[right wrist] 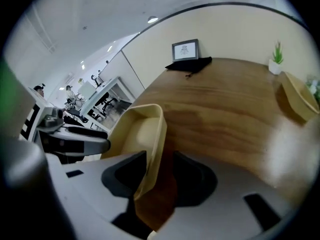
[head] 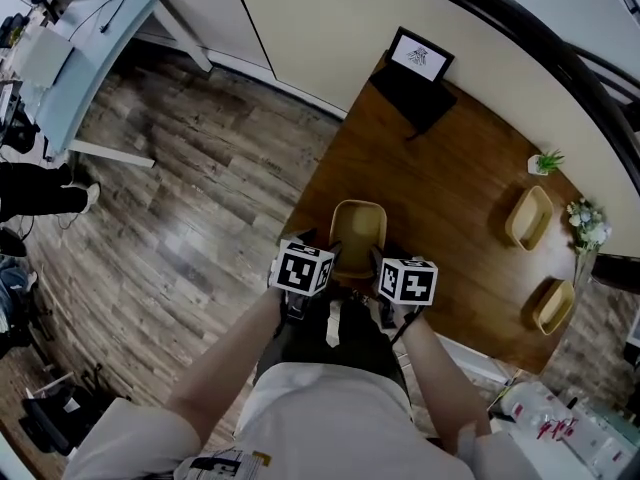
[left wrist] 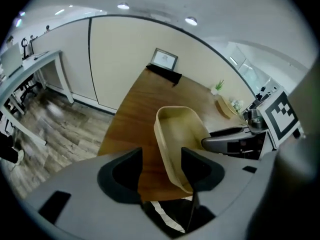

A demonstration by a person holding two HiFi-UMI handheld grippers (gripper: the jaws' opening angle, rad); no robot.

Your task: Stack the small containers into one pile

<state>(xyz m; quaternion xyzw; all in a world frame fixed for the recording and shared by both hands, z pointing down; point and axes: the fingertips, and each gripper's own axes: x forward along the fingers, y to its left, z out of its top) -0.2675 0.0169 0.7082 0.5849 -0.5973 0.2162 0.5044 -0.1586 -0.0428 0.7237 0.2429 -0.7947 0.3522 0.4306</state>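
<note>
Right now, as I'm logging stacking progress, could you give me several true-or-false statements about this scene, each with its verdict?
1. Three beige rounded plastic containers sit on the brown wooden table. True.
2. They already form one pile. False: one lies near the person, two apart toward the table's right edge.
3. The left gripper and the right gripper each straddle a side wall of the nearest container. True.
4. The framed picture lies on the floor. False: it stands on a black cloth on the table.
</note>
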